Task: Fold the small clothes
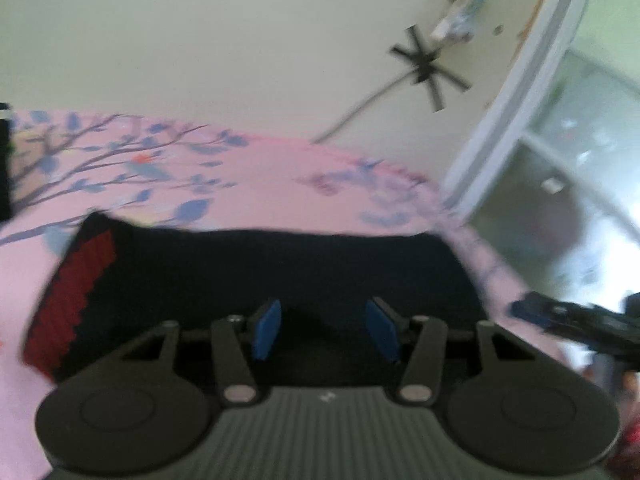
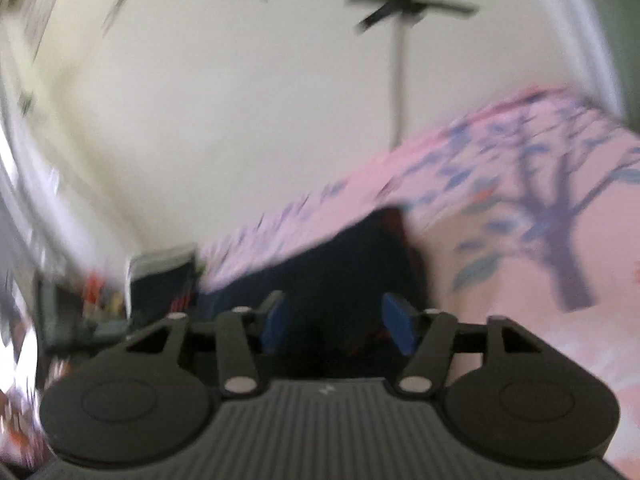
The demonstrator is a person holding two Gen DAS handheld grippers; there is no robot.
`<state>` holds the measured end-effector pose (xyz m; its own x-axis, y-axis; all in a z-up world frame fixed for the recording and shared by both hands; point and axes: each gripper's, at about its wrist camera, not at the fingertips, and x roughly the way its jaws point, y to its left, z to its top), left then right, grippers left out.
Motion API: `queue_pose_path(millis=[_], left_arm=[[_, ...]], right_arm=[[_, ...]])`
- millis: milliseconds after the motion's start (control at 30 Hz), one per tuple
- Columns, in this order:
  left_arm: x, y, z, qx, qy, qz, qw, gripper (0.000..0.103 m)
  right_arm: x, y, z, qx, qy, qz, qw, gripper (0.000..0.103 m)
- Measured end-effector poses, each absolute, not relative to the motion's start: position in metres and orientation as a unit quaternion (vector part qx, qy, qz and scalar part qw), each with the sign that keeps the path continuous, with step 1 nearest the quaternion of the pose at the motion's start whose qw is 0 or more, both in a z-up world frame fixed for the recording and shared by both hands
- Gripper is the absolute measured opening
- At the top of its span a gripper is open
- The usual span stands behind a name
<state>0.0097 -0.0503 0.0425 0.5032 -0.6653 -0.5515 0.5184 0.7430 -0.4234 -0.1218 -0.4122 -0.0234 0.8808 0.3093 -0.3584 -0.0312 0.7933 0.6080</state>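
Note:
A dark navy garment (image 1: 280, 268) with a red zigzag band (image 1: 76, 292) on its left end lies flat on a pink sheet with a tree print (image 1: 120, 168). My left gripper (image 1: 326, 330) is open and empty at the garment's near edge, blue pads (image 1: 267, 330) apart. My right gripper (image 1: 532, 312) shows at the right of the left wrist view, off the garment's right end. In the blurred right wrist view my right gripper (image 2: 338, 326) is open over the same dark garment (image 2: 340, 264), with nothing between its pads.
The pink sheet (image 2: 540, 280) spreads right of the garment in the right wrist view. A cream wall with black fan-like marks (image 1: 428, 64) rises behind. A white door frame and glass (image 1: 540, 160) stand at the right. Cluttered items (image 2: 100, 300) lie at the left.

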Motion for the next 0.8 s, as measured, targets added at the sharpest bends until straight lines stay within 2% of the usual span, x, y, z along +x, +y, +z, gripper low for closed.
queue_pose_path(millis=[233,400,500,600,800], left_arm=[[0.017,-0.089,0.017,-0.123,0.425,-0.415,0.795,0.049],[0.011,-0.094,0.001,-0.109,0.428,-0.413,0.797,0.048],[0.015,-0.088,0.000,-0.132,0.438,-0.414,0.787,0.048],[0.016,-0.073,0.009,-0.144,0.432,-0.412,0.789,0.048],[0.007,0.014,0.050,-0.185,0.335,-0.368,0.847,0.054]], right_arm=[[-0.086,-0.427,-0.061,0.378,0.305,0.084,0.870,0.061],[-0.076,-0.408,-0.068,0.376,0.288,0.107,0.874,0.060],[-0.060,-0.395,-0.068,0.377,0.316,0.112,0.863,0.036],[-0.065,-0.386,-0.044,0.358,0.300,0.121,0.876,0.032],[-0.071,-0.328,0.031,0.255,0.246,0.203,0.913,0.029]])
